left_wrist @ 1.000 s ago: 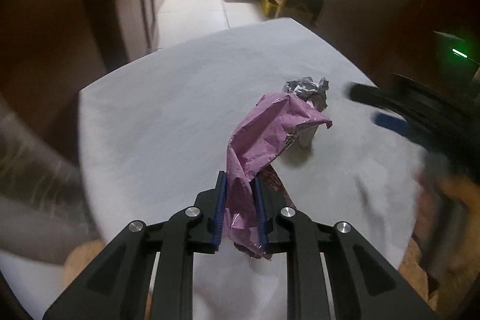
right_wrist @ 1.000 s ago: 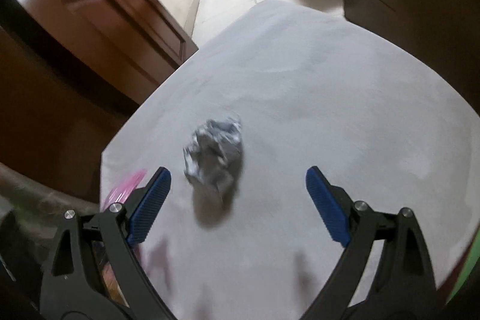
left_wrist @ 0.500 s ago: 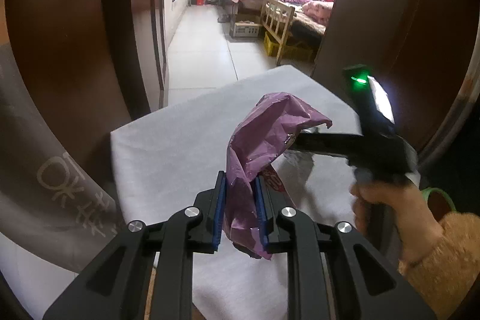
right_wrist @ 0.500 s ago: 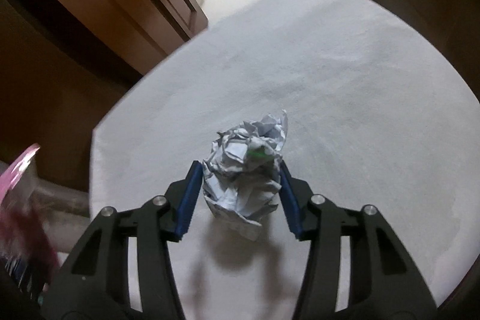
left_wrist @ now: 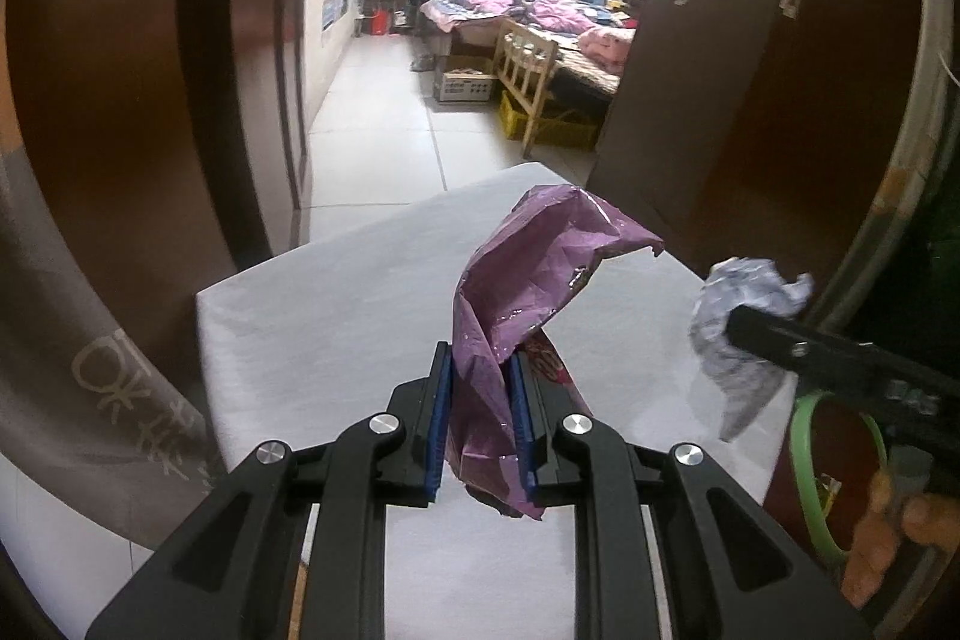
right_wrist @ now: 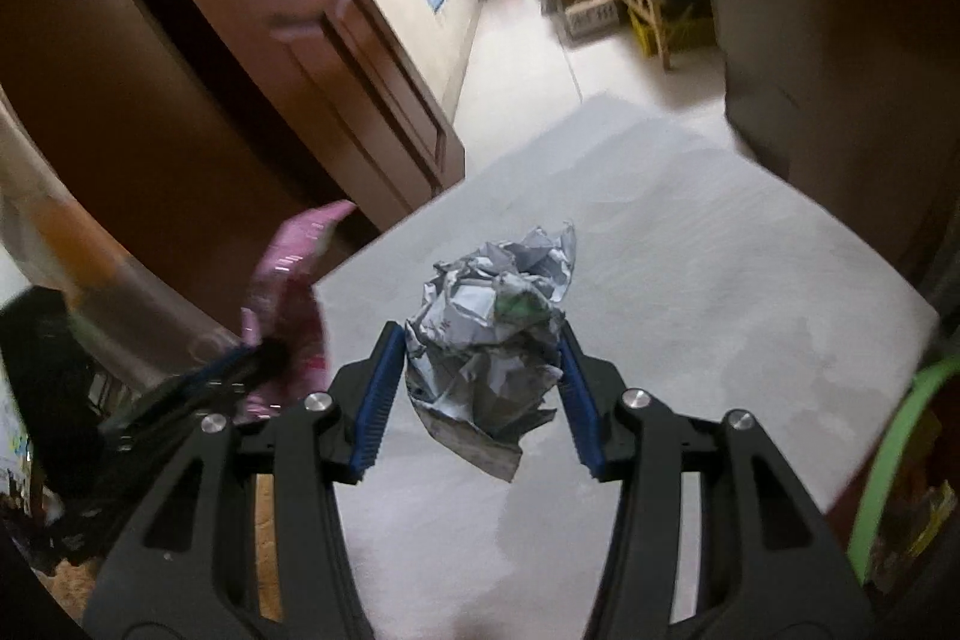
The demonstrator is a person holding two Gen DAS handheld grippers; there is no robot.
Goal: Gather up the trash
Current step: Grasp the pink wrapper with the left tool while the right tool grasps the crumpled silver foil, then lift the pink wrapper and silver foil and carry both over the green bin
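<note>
My left gripper (left_wrist: 480,400) is shut on a crumpled purple wrapper (left_wrist: 540,268), which stands up between the blue pads above the white table (left_wrist: 336,316). The right gripper (right_wrist: 477,376) is shut on a crumpled ball of grey printed paper (right_wrist: 492,328) and holds it clear of the tabletop (right_wrist: 720,292). In the left wrist view that paper ball (left_wrist: 744,316) hangs at the right, with the right gripper's black finger across it. The right wrist view shows the purple wrapper (right_wrist: 288,292) blurred at the left, in the left gripper.
A green-rimmed bin (left_wrist: 810,472) stands past the table's right edge, seen again as a green rim (right_wrist: 894,436) in the right wrist view. Dark wooden doors (left_wrist: 750,88) flank the far end of the table. Behind lies a tiled floor (left_wrist: 384,112) and a bedroom.
The right gripper closed on the paper ball and lifted it off the table toward the right. My left gripper rose with the purple wrapper still held.
</note>
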